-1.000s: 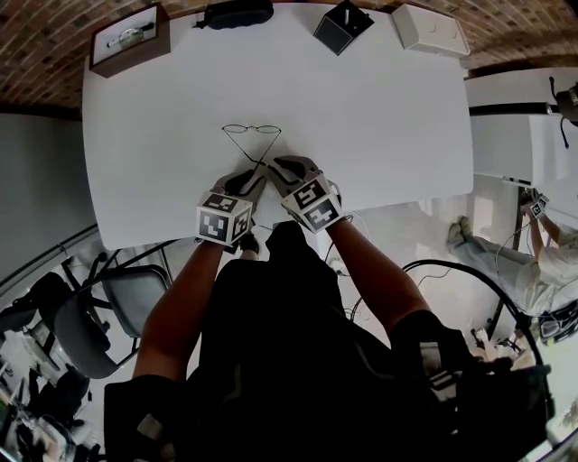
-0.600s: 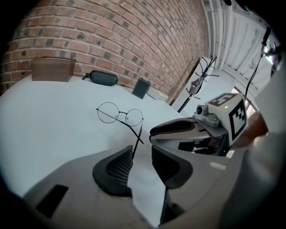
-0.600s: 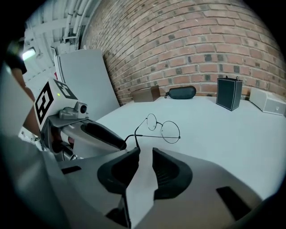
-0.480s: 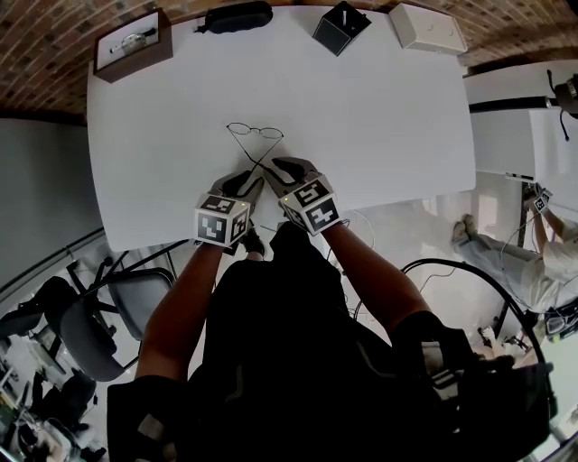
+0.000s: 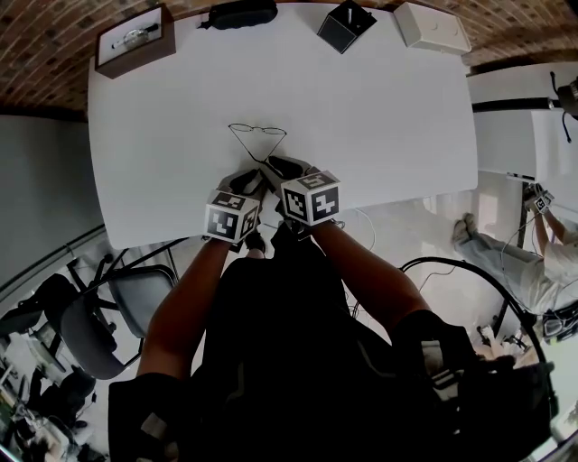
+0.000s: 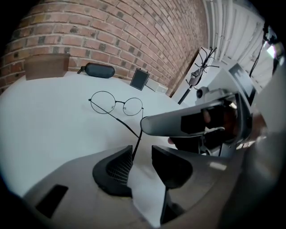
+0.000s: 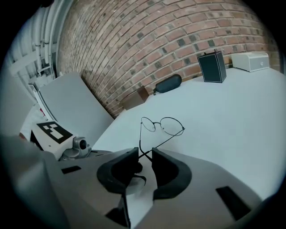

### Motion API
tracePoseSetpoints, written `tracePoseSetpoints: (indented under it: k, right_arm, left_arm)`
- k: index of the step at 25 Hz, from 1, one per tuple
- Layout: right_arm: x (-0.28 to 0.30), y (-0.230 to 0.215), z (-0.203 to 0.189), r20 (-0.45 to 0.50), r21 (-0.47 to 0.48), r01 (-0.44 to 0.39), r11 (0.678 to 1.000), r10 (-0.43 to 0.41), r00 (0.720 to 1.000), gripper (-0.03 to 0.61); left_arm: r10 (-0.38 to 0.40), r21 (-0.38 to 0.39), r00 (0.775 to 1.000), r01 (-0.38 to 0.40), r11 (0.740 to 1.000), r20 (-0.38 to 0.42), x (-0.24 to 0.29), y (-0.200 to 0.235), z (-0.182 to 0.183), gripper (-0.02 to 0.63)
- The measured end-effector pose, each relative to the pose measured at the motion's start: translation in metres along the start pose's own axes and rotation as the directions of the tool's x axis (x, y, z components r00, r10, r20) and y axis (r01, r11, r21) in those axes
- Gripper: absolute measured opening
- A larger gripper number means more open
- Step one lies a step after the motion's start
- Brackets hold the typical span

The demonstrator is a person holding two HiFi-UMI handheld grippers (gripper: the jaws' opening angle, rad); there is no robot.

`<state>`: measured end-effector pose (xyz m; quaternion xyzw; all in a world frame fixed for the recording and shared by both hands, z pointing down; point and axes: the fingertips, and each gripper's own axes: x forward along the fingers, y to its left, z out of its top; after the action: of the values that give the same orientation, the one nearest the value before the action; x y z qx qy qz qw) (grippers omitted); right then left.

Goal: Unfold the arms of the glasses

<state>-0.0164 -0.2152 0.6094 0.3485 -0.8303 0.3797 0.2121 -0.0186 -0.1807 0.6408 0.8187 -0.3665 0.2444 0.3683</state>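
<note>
Your left gripper (image 6: 141, 153) has just been opening its jaws; they stand apart around one glasses arm. Your right gripper (image 7: 145, 154) stands apart around the crossed arm ends. The glasses (image 5: 256, 132) lie on the surface (image 5: 379, 117) at 12 o'clock.

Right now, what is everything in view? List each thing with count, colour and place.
table: one, white, centre
glasses: one, thin dark wire, mid-table, arms crossed
case: one, black, far edge
black box: one, far edge, right of case
white box: one, far right corner
tray: one, brown, far left corner
chair: one, grey, left of person
second person: one, light clothes, right edge
left gripper: one, grey, near edge; jaws have just been opening, glasses arm between them
right gripper: one, grey, alongside; jaws apart, arm tips between
</note>
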Motion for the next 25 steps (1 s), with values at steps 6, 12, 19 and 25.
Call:
tracePoseSetpoints:
  k: [6, 12, 19, 25]
  right_arm:
    - [0.003, -0.003, -0.001, -0.026, 0.032, 0.037, 0.999, -0.036, 0.999, 0.084]
    - [0.003, -0.011, -0.002, -0.041, 0.01, 0.059, 0.998, -0.058, 0.997, 0.084]
    - [0.002, -0.014, 0.001, -0.031, 0.001, 0.054, 0.999, -0.054, 0.998, 0.084]
    - [0.003, -0.014, 0.002, -0.028, 0.002, 0.045, 0.999, -0.045, 0.999, 0.084]
  left_arm:
    - [-0.004, 0.033, 1.0, 0.004, 0.999, -0.011, 0.003, -0.005, -0.001, 0.13]
    - [-0.012, 0.034, 1.0, 0.013, 0.999, -0.012, 0.001, -0.006, -0.002, 0.135]
    - [0.068, -0.134, 0.994, -0.056, 0.989, 0.089, -0.015, 0.018, 0.015, 0.138]
    - [0.121, -0.275, 0.977, -0.07, 0.959, 0.174, -0.021, 0.038, 0.04, 0.14]
